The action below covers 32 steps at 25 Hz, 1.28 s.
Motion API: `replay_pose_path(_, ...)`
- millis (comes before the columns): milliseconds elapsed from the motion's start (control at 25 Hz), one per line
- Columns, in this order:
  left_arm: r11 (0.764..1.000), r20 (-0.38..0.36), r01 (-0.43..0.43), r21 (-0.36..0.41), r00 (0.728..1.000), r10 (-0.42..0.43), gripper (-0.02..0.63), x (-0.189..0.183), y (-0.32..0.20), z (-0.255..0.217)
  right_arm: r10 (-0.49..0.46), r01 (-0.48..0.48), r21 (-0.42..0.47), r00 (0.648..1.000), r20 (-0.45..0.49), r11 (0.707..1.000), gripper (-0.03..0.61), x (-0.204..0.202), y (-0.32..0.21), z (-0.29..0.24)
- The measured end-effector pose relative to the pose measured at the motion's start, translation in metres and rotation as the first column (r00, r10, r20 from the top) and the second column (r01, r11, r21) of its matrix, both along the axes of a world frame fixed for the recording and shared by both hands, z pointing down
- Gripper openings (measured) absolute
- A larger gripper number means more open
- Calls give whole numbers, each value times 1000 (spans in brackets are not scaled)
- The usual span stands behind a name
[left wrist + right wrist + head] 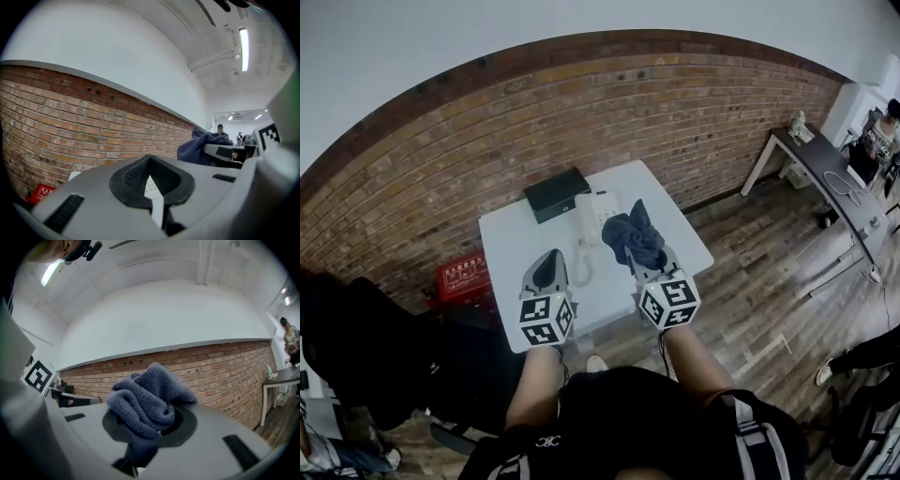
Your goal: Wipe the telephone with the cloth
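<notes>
- Head view: the white surface (511, 248) carries the telephone (592, 217) near its middle. A black box (556, 193) sits at the telephone's 11 o'clock, against the brick wall. A red box (461, 277) stands on the floor off the surface's 9 o'clock edge.
- The right tool (645, 262) is clamped on the dark blue cloth (633, 236). The cloth bunches up at the telephone's 4 o'clock and overlaps its right edge. From above I cannot tell whether the cloth touches it.
- The left tool (549, 267) sits at the telephone's 7 o'clock, near the coiled cord (579, 269). It is off the telephone.
- Left gripper view: the left tool's jaws are together with nothing between them. Only a sliver of something white and dotted shows through the notch below the pads. The cloth and the right tool appear at 3 o'clock, and the wall fills the background.
- Right gripper view: the cloth is pinched between the pads in a thick wad that bulges out over the jaws, with a tail hanging below. The telephone is not in this view.
- Risks, as I judge them:
  - Wiping seems about to start.
  - Nothing steadies the telephone, so a sideways stroke could slide it toward the black box or knock the handset off its cradle.
  - The cloth is held by a small bite of a bulky wad, so dragging under pressure could pull it free.
  - The loose tail could also snag the cord and tug the handset.
</notes>
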<state>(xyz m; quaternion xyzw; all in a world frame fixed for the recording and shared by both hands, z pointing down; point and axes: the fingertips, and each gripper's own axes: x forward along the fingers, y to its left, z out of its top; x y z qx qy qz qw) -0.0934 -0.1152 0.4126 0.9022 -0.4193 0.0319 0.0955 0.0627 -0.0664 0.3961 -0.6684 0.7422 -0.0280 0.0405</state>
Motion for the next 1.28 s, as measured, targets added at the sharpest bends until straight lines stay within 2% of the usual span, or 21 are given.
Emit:
replay_pose_path(280,999,21,-33,-18,999,33,-7,6,-63,11,7,-7,-22,1000,-6,1000,54,6,-72,8)
replay_pose_path(560,998,52,-10,-60,999,13,-8,5,-96,33,-46,46,-62,999,1,997,53,7,-118,31)
replay_pose_path(680,996,49,15,-86,999,-11,-8,8,-107,40,-79,79,-81,997,1,994,52,17,-139,39)
replay_pose_path(880,991,89,94,-95,992,-86,-8,13,-130,50,-152,150,-115,988,-11,982,52,41,-183,57)
replay_pose_path(1120,977,130,189,-96,976,-176,-8,20,-145,56,-229,228,-187,973,18,955,52,68,-239,87)
replay_pose_path(1280,964,150,245,-101,962,-228,-8,25,-149,61,-292,297,-231,955,59,926,52,73,-271,109)
